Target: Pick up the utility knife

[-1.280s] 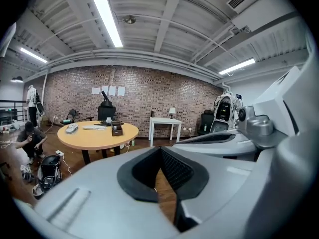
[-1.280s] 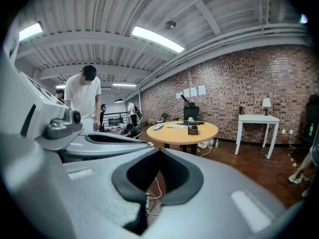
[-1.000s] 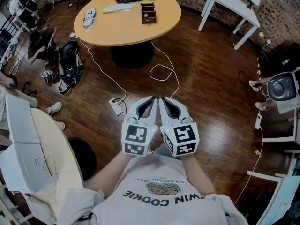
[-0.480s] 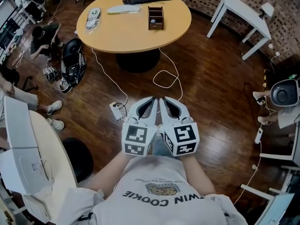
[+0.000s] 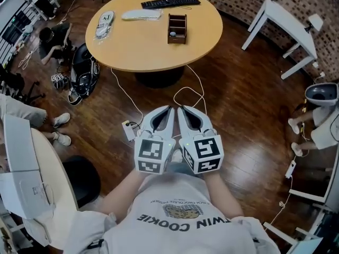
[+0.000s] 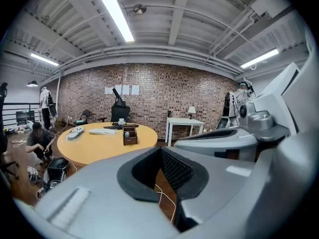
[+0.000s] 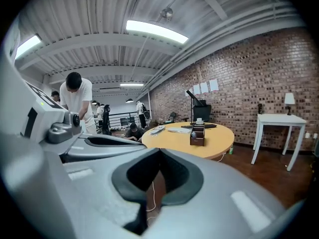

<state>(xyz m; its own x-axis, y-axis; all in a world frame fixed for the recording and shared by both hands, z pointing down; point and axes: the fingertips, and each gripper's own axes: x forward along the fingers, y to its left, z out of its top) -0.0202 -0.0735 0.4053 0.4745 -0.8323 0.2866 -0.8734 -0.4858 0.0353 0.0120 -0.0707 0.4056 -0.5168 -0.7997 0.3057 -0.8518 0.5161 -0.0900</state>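
From the head view, the left hand-held gripper (image 5: 166, 112) and right hand-held gripper (image 5: 184, 111) sit side by side before the chest, tips aimed at the round table (image 5: 132, 46). The shirt (image 5: 180, 224) reads "TWIN COOKIE".

In the left gripper view, the jaws are closed on nothing.

The right gripper view shows the same.

I can't make out the utility knife on the table.

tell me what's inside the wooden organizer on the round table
One small pale round object sits in the wooden organizer, too small to identify. Its walls hide the rest.
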